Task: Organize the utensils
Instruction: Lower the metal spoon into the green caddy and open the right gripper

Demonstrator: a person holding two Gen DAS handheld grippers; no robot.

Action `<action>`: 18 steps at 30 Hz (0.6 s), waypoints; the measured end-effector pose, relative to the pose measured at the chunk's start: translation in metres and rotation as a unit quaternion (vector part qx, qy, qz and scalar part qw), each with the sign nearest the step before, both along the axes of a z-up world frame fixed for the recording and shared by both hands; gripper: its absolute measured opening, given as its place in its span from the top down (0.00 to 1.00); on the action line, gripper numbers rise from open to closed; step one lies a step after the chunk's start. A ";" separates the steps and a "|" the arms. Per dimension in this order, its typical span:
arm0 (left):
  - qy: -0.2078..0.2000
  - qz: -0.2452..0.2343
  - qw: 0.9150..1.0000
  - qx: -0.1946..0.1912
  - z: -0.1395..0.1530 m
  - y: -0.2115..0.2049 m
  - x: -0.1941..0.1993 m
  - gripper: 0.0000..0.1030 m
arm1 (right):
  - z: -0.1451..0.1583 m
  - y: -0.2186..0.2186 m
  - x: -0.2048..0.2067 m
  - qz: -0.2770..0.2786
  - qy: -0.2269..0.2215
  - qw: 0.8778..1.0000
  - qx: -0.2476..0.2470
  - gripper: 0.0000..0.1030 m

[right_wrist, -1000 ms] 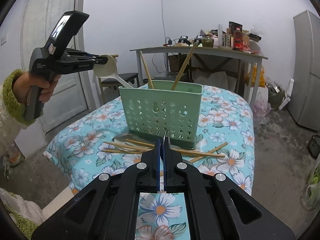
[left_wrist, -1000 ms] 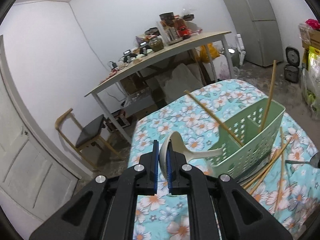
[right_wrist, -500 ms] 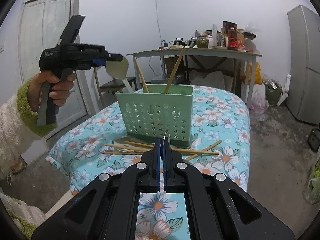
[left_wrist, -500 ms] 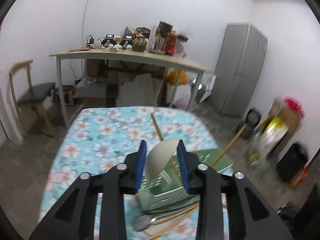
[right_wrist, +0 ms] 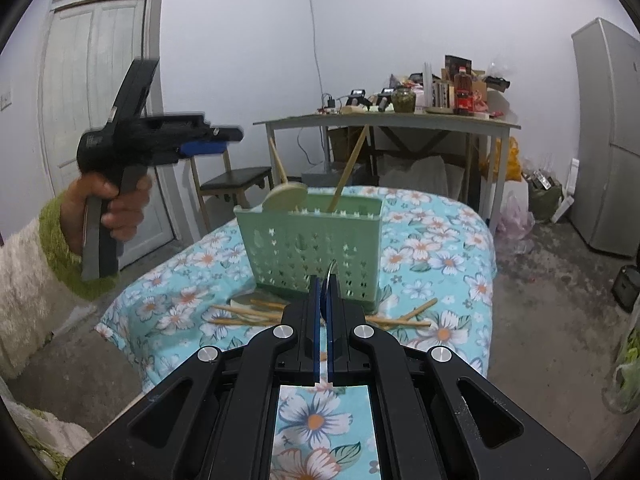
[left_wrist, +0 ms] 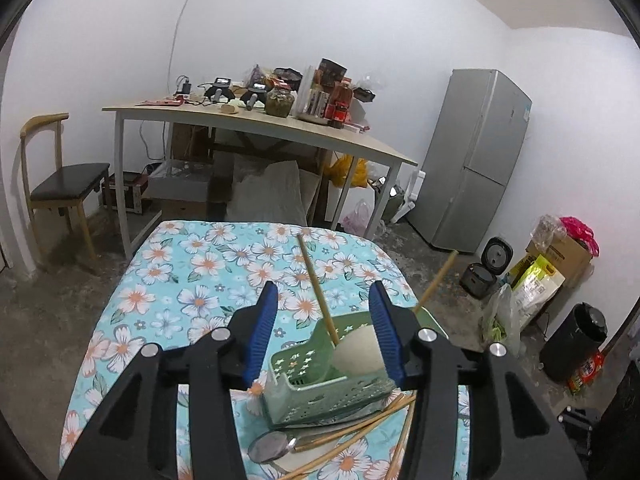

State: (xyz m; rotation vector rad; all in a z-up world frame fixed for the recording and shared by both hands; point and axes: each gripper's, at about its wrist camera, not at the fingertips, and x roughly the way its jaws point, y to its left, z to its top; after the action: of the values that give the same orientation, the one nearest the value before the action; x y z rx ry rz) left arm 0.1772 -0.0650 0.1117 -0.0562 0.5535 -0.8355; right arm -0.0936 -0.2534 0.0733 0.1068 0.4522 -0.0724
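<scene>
Left wrist view: left gripper [left_wrist: 324, 332], jaws just opened, nothing pressed between them. Below, green utensil basket [left_wrist: 320, 396] holding white spoon [left_wrist: 356, 350] and chopstick [left_wrist: 318, 294].

Right wrist view: right gripper [right_wrist: 323, 292] clamped on a thin metal utensil [right_wrist: 330, 270]; loose chopsticks [right_wrist: 244, 314] lie beside the basket on the floral tablecloth [right_wrist: 440, 240].

- Left gripper [left_wrist: 324, 330] was black plastic with blue ribbed pads and silver screws.
- The sleeve [right_wrist: 24, 264] was fuzzy cream, cuffed in green.
</scene>
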 end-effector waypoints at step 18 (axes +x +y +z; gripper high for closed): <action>0.070 0.038 0.997 0.006 -0.065 0.055 -0.038 0.52 | 0.091 -0.039 0.030 0.046 -0.135 0.988 0.062 0.99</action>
State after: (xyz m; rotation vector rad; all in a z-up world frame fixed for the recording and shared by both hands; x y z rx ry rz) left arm 0.1390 -0.0101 0.0463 -0.1251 0.6831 -0.7582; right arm -0.0638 -0.2925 0.1639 0.2142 0.1899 0.0612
